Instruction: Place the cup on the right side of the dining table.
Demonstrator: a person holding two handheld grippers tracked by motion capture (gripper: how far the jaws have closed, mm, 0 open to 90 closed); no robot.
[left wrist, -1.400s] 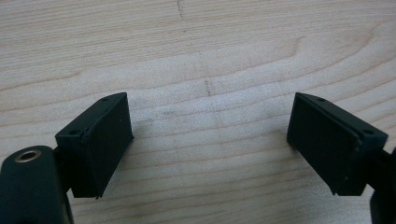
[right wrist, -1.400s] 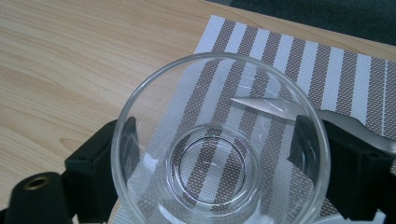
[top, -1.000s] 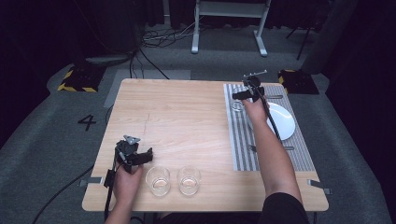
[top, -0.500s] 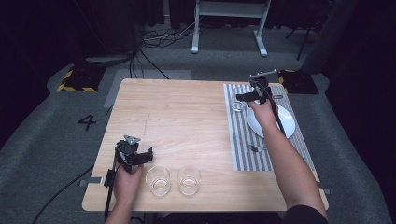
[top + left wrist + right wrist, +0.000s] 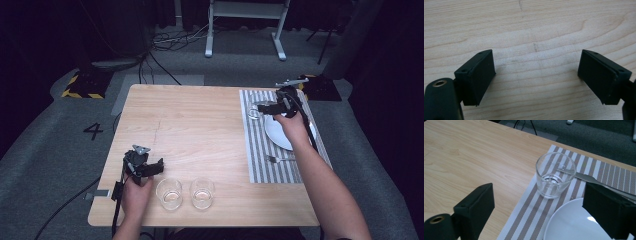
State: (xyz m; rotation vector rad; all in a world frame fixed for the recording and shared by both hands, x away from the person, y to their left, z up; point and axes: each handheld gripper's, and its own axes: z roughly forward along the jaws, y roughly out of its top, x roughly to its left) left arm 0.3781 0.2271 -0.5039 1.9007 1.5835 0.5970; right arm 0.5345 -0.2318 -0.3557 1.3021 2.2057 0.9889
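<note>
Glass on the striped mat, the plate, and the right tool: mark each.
glass (image 5: pixel 555 175), right gripper view, front wall.
plate (image 5: pixel 574 225), right gripper view, bare white face.
right tool (image 5: pixel 266 107), high view, midway between its tips.

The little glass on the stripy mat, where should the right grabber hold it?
Probably across the glass wall, just below its rim, coming from the plate side where the right gripper already sits with jaws open. It stands upright and round, so two opposite sides fit the jaws. A utensil lies behind it.
</note>
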